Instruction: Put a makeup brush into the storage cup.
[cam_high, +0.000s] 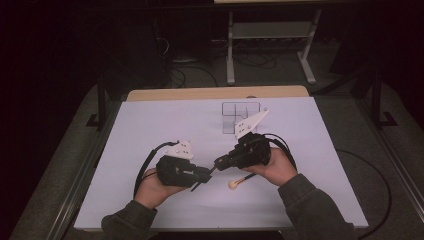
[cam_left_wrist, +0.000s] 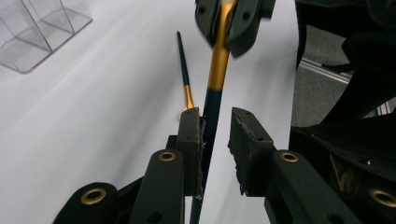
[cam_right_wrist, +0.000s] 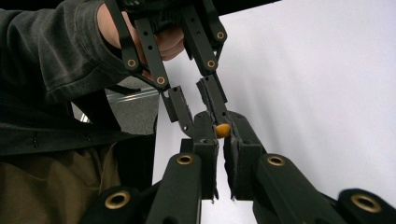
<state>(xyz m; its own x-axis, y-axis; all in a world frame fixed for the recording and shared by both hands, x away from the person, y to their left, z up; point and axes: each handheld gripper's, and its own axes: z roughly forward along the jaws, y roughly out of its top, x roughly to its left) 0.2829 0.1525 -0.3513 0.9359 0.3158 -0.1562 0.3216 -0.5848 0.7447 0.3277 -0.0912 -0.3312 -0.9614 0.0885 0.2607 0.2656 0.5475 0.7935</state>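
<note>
Left gripper view: gold-and-dark-blue slim brush handle (cam_left_wrist: 215, 79) between two hand-held grippers.
Right hand-held gripper (cam_right_wrist: 223, 129) clamps its gold end; left hand-held gripper (cam_left_wrist: 217, 135) stands parted around its dark shaft.

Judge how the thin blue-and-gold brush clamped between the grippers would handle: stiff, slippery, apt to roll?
The brush looks straight across the gap between grippers, so probably stiff. Its glossy round handle may slip or pivot in the right gripper. Released on the table, it would likely roll.
</note>
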